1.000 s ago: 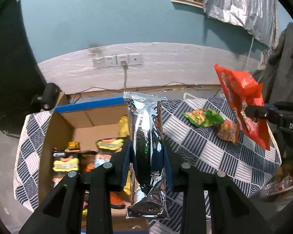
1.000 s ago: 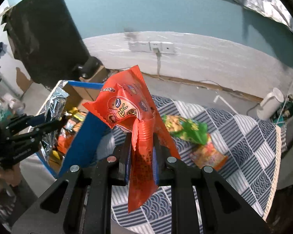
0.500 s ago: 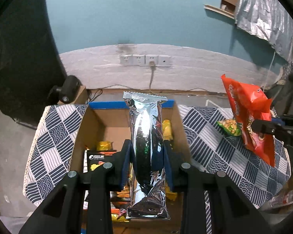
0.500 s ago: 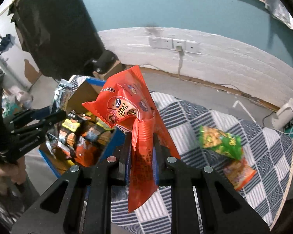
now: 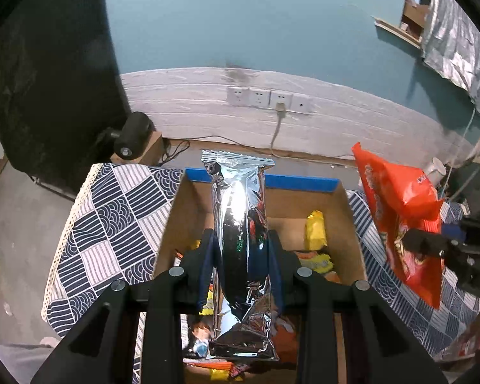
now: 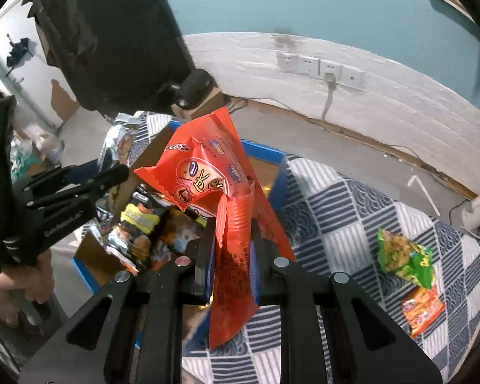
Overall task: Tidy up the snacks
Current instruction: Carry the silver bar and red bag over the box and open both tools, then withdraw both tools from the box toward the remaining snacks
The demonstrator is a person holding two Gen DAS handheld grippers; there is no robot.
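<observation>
Cardboard box with a blue rim fills the middle of the left wrist view, and it is the landmark here. The left gripper is clamped on a tall silver foil snack packet, which stands upright between the two black fingers, directly above the open box. Inside the box, behind the packet, lies a small yellow snack packet, and more colourful packets lie on the box floor. To the right of the box hangs a red-orange plastic snack bag, held by the right gripper above the blue and white patterned tablecloth. Behind the box, on the pale wall strip, sits a row of white wall sockets.

In the right wrist view, the right gripper is closed on the red-orange bag, pinching its crumpled lower part, over the right edge of the box. At the left side of the box, the left gripper holds the silver packet. Well to the right of the box, on the tablecloth, lie a green snack packet and, just beside it, a small orange snack packet.
</observation>
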